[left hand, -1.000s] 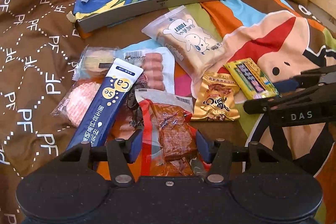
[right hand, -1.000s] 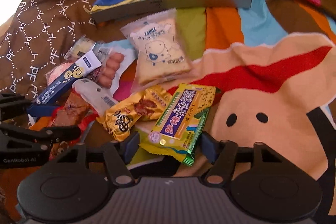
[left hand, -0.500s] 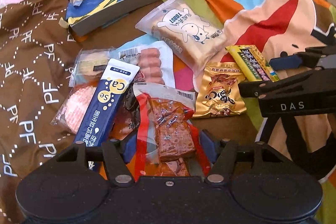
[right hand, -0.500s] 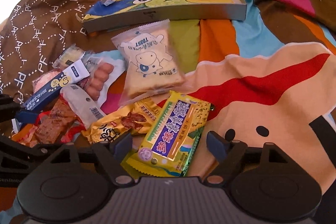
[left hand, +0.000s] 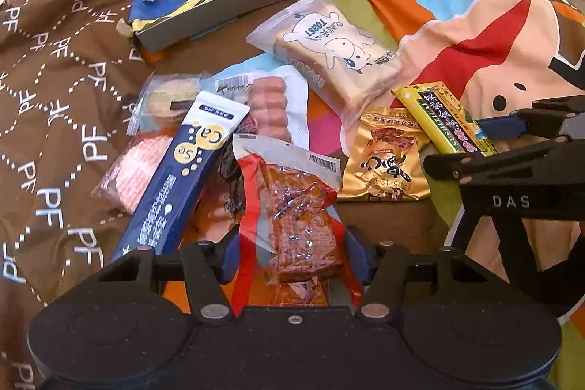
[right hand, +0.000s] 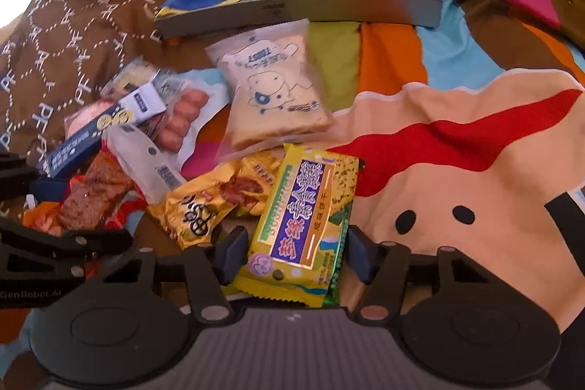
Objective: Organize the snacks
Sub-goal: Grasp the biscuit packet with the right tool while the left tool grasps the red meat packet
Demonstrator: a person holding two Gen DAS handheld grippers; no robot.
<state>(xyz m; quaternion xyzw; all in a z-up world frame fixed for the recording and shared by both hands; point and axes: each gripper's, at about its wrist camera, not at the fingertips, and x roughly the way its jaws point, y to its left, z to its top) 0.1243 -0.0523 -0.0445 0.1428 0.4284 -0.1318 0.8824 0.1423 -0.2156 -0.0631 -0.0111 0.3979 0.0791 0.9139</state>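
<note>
each gripper stands open around one packet, the left gripper (left hand: 290, 256) around the red tofu packet (left hand: 292, 207), the right gripper (right hand: 290, 253) around the yellow cracker packet (right hand: 307, 225), probably to carry both into the empty tray (right hand: 303, 11) in the upper middle.

Left gripper (left hand: 290, 254): matte black body, two round domed housings at 7 and 5 o'clock, silver rivets on the linkage arms, small cross-head screw at centre. Fingers (left hand: 229, 256) carry blue pads. Right gripper (right hand: 292, 253): same black linkage and blue-padded fingers (right hand: 234, 253), but a grey ribbed centre panel at 6 o'clock. From the left wrist view its black side frame at 3 o'clock reads "DAS" in white. From the right wrist view the left unit at 9 o'clock reads "GenRobot.AI".
</note>
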